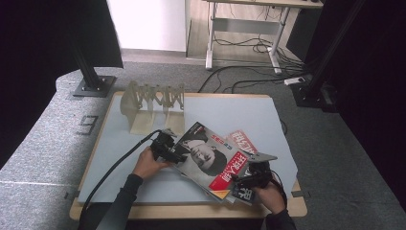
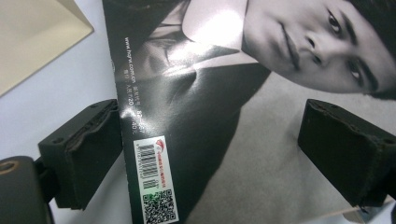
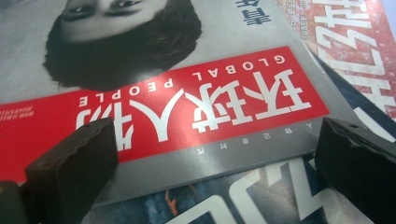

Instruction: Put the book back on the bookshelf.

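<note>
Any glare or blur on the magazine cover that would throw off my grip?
Left gripper view: a bright glare patch on the top magazine near the collar, and its near jaws look soft. Right gripper view: the red title band reads sharp, with soft sheen only. High view: even light, dark at the sides, left gripper and right gripper small.

A glossy magazine (image 1: 208,158) lies flat and closed on top of a loose pile, turned at a slant on the near right part of the surface (image 1: 230,115). Its cover carries a black-and-white portrait and a red title band with white characters and the words GLOBAL PEOPLE. A barcode sticker sits by its spine. Beneath it, a red-and-white magazine (image 1: 242,140) pokes out on the far side and a dark blue magazine (image 1: 244,195) at the near edge.
</note>
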{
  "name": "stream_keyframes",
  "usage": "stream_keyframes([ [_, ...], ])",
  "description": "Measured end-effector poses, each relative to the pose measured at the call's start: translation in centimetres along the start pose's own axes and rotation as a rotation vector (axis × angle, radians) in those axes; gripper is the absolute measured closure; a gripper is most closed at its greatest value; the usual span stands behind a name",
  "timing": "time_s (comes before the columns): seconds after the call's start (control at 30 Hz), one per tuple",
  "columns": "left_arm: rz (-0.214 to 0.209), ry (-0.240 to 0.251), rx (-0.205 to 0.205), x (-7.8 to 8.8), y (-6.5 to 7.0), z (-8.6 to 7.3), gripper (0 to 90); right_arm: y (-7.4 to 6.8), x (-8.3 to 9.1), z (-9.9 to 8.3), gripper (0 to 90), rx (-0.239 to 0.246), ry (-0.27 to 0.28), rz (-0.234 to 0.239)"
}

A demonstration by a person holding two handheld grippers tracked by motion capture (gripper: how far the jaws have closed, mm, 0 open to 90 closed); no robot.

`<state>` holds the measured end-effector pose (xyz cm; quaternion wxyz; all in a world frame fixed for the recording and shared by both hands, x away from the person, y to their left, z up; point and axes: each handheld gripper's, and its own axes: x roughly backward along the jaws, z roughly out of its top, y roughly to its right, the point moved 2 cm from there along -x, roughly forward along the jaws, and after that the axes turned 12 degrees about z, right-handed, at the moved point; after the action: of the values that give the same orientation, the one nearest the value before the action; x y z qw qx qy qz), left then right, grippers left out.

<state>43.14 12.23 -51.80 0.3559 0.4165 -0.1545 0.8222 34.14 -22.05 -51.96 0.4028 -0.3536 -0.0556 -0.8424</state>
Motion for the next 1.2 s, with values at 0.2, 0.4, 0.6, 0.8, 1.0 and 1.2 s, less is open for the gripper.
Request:
stream_keyframes([
  [0.2, 0.001, 0.007, 0.005, 0.7, 0.8, -1.2, 6.0, 0.6, -0.4, 0.5, 0.0, -0.005, 0.002, -0.009],
  [0.4, -0.009, -0.002, 0.004, 1.2, 1.6, -2.0, 5.8, 1.6, -0.9, 1.1, 0.0, -0.010, 0.006, -0.016],
  [0.6, 0.018, -0.018, -0.030, 1.7, 2.8, -2.6, 5.3, 2.4, -1.5, 1.9, 0.0, -0.015, 0.004, -0.024],
  [0.8, 0.025, -0.024, -0.058, 2.2, 4.0, -3.5, 5.4, 3.3, -2.2, 2.9, 0.0, -0.015, -0.004, -0.028],
  [1.0, 0.035, -0.022, -0.066, 2.5, 5.3, -4.4, 4.3, 4.2, -3.2, 3.9, 0.0, -0.028, -0.005, -0.023],
  [1.2, 0.019, -0.021, -0.061, 2.8, 6.7, -5.4, 3.6, 4.9, -4.2, 4.9, 0.0, -0.034, -0.008, -0.014],
])
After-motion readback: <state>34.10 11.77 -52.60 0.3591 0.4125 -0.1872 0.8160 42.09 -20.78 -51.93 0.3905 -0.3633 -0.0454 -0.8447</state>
